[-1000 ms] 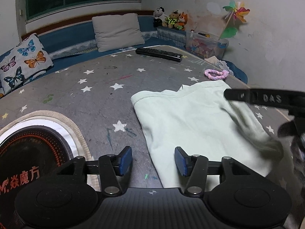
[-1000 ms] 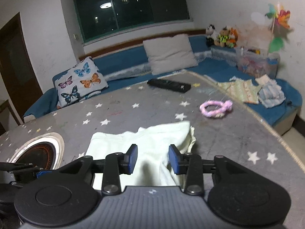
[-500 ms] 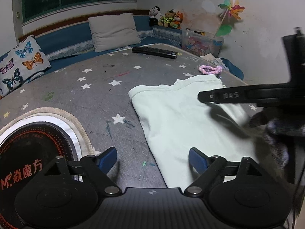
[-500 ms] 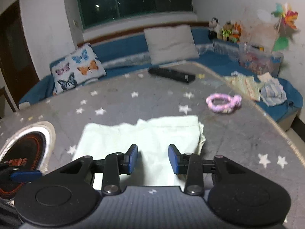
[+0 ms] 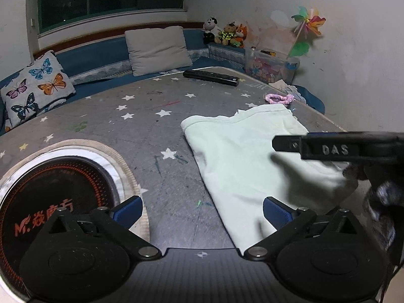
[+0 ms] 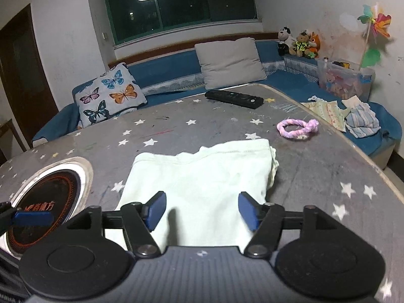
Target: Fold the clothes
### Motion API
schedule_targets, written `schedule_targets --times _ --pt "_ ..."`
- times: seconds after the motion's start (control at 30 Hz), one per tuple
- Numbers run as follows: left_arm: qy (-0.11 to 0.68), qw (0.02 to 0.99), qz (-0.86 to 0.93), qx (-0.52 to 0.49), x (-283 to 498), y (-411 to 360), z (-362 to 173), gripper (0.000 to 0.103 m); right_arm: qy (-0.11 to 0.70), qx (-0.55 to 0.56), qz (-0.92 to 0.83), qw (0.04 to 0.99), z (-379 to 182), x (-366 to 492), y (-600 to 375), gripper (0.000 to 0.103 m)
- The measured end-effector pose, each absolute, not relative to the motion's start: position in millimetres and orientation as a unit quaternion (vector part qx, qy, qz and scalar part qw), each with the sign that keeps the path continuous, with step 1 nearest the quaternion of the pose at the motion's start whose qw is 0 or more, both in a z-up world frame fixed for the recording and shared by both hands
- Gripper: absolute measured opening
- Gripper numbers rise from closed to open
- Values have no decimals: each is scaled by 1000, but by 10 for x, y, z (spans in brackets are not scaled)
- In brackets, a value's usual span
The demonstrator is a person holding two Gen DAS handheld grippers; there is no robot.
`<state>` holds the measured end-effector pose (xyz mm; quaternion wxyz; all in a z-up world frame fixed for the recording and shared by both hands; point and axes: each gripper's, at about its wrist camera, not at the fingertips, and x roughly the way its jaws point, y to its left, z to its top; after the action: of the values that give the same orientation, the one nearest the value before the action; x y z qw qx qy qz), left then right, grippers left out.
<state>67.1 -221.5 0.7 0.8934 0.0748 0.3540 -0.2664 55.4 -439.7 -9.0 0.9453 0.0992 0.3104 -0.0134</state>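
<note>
A pale green garment [image 5: 247,156] lies folded and flat on the grey star-patterned table [image 5: 151,126]. My left gripper [image 5: 202,210] hovers at the garment's near left edge. Its jaws are opening wide, and only the table and the cloth's edge show between them. My right gripper [image 6: 202,209] hangs over the garment's [image 6: 202,171] near part. Its jaws are opening too, and the pads do not press on the cloth. One of the right gripper's fingers [image 5: 290,145] crosses the left wrist view above the cloth. A blue left pad [image 6: 32,218] shows at the far left of the right wrist view.
A round induction hob [image 5: 55,194] is set into the table at the left. A black remote [image 5: 210,77] and a pink braided ring [image 6: 298,128] lie beyond the garment. Loose clothes [image 6: 353,116] sit on the blue bench past the table's right edge.
Both grippers' jaws have spread apart. The garment's right part, lifted and blurred a second ago, now lies flat. Both grippers have drawn back a little from the cloth.
</note>
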Motion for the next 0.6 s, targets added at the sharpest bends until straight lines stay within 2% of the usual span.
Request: schedule_targets --times 0.03,0.1,0.6 --pt "354 894 -265 75 647 -2199 8 103 308 98 -14 946 -84 503 -4374 76" --pt "354 894 -264 75 598 -2167 9 103 306 96 -12 947 -78 396 -4322 82" --pt "351 894 -264 93 223 -1928 -64 103 309 98 -22 946 -189 -192 -4098 93"
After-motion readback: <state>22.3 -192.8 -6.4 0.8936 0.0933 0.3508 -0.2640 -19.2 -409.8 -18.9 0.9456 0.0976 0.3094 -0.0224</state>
